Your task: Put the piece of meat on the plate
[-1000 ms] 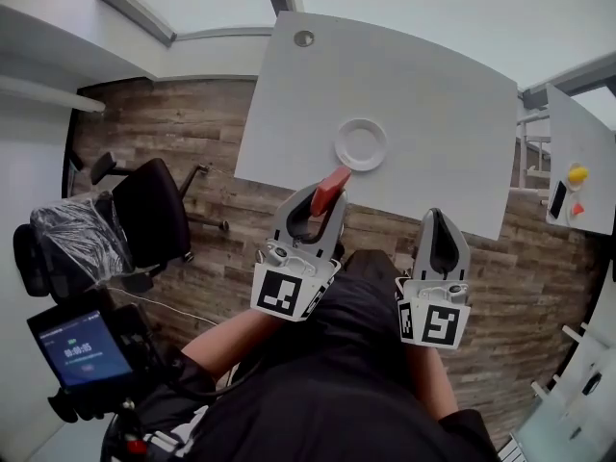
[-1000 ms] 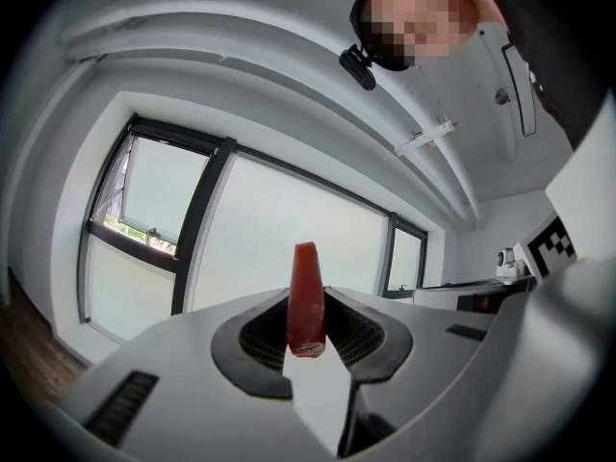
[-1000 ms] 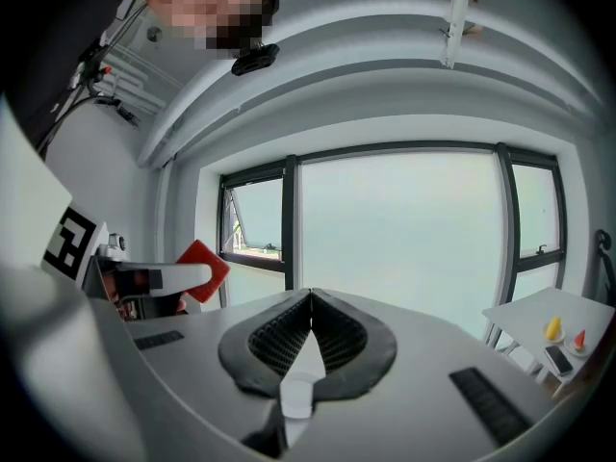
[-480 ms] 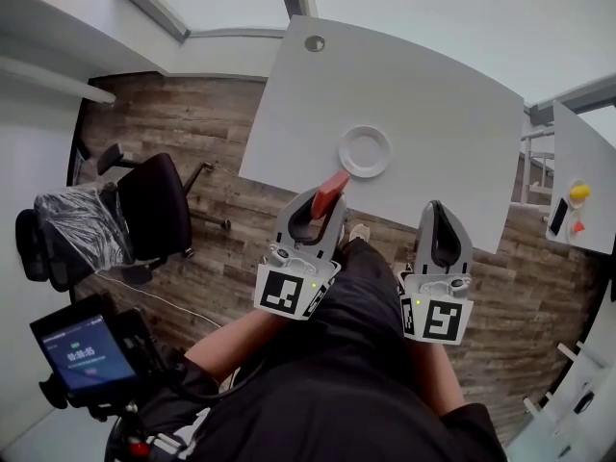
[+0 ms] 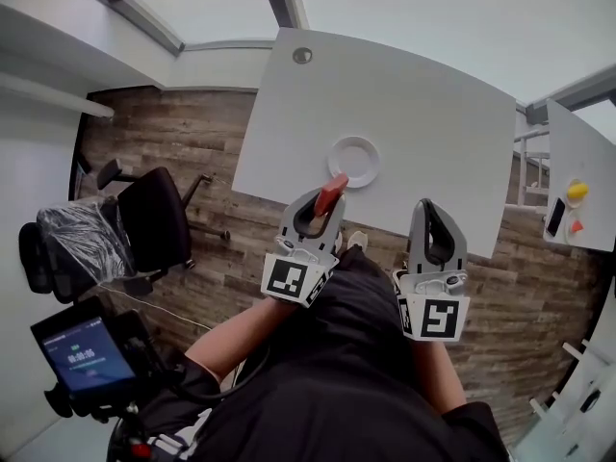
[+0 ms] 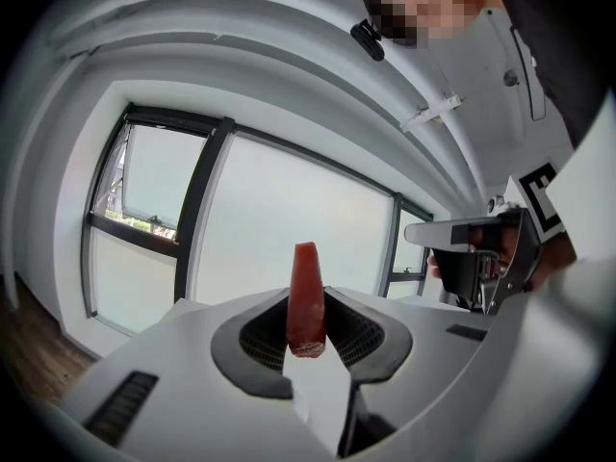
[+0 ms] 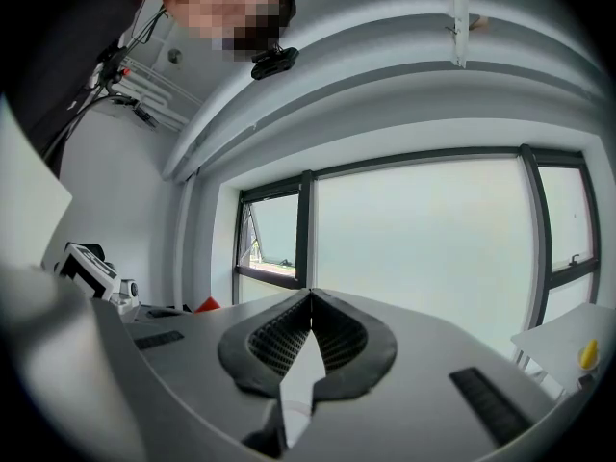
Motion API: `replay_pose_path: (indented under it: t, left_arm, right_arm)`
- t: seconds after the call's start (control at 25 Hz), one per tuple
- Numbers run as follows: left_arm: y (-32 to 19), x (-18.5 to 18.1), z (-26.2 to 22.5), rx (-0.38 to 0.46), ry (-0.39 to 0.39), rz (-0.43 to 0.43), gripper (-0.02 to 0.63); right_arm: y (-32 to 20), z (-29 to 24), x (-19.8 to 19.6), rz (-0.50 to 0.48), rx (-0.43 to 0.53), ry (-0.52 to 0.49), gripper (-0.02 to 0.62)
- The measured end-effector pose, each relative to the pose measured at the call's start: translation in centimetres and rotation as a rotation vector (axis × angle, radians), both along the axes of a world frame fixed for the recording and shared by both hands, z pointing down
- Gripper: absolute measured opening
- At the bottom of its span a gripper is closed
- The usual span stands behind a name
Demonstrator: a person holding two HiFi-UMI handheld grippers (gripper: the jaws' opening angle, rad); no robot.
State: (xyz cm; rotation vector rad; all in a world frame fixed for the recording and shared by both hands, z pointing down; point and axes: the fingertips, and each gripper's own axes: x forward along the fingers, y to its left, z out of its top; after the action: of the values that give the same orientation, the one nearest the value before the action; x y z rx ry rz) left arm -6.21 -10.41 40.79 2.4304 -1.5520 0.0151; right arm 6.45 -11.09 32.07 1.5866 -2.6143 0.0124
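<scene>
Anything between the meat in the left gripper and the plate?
Nothing. The head view shows only bare white table between the meat, clamped in the left gripper, and the plate.

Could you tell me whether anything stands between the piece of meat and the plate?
Nothing visible does. The piece of meat, clamped in the left gripper, hangs just short of the empty white plate in the head view, with only bare table between them; the shut right gripper is off to one side.

The table [image 5: 433,114] lies bare all around the plate [image 5: 354,161].
</scene>
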Motion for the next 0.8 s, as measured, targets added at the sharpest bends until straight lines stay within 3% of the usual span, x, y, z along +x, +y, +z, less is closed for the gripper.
replay_pose_path:
  t: [0.32,0.8]
  left_arm:
    - [-2.6,0.4,4.3,-0.152,0.000,-0.057,0.095]
    - [-4.0,1.1,11.6,-0.202,-0.139,0.008,0.095]
  right_arm:
    - [-2.5,-0.2,0.9,-0.025,0.008,-0.015,0.006]
    - [-2.5,0.4,0.2,-0.058,-0.012,0.002,0.006]
